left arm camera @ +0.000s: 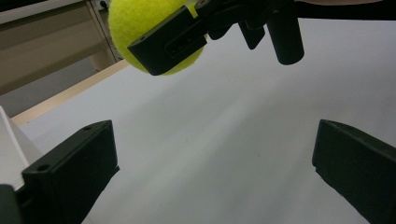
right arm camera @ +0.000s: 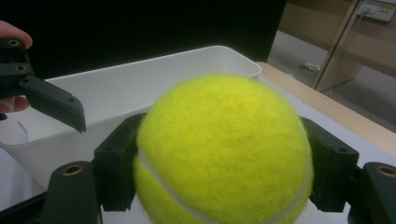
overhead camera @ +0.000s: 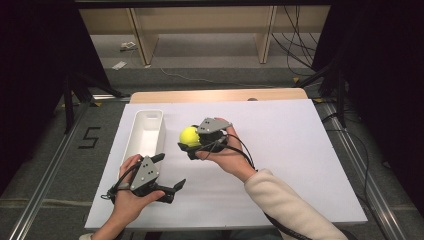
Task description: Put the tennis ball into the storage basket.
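Observation:
A yellow tennis ball (overhead camera: 189, 136) is held above the white board, with my right gripper (overhead camera: 192, 141) shut on it. In the right gripper view the ball (right arm camera: 223, 151) sits between both jaws, with the white bin (right arm camera: 116, 98) just beyond it. The long white bin (overhead camera: 145, 134) lies at the board's left side, empty as far as I can see. My left gripper (overhead camera: 169, 175) is near the front left, open, with nothing between its jaws. From the left gripper view the ball (left arm camera: 135, 23) hangs up ahead, clamped in the other gripper.
A white board (overhead camera: 280, 150) covers the wooden table (overhead camera: 220, 95). Beyond the table stand wooden shelf legs and loose cables on the floor. Dark frames stand at both sides.

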A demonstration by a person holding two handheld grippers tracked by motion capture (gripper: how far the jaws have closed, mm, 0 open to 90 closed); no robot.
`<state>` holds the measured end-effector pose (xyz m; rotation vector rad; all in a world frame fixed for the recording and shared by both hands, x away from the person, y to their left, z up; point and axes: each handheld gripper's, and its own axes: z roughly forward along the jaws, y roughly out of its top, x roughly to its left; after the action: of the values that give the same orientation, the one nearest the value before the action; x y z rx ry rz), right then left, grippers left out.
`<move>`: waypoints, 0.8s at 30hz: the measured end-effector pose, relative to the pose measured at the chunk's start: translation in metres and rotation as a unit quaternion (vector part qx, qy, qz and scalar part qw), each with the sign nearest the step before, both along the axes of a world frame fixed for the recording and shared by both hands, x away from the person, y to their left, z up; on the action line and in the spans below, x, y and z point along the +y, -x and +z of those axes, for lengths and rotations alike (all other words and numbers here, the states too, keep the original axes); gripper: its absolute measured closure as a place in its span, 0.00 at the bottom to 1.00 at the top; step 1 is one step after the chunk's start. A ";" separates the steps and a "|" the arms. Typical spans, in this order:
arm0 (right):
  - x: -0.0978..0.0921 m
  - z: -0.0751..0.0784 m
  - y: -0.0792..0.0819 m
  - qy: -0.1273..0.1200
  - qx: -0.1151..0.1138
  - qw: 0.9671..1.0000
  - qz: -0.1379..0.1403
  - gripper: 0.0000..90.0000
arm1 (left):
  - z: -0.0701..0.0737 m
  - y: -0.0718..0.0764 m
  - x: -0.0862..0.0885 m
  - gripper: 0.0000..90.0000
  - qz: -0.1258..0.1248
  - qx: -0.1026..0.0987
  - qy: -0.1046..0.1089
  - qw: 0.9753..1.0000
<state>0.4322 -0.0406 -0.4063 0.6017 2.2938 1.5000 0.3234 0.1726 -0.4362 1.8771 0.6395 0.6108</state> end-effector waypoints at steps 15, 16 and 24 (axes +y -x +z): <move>0.006 0.004 -0.001 0.001 -0.005 1.000 0.001 0.29 | 0.000 0.000 0.000 0.00 -0.001 0.001 0.001 1.000; 0.006 0.004 -0.001 -0.001 -0.005 1.000 0.000 0.29 | 0.000 0.000 0.000 0.00 -0.001 0.001 0.000 1.000; 0.013 0.005 -0.001 0.002 -0.007 1.000 0.005 0.29 | 0.000 0.000 0.000 0.00 0.000 0.000 0.000 1.000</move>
<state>0.4330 -0.0277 -0.4011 0.5775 2.2916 1.4989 0.3232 0.1721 -0.4359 1.8774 0.6384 0.6104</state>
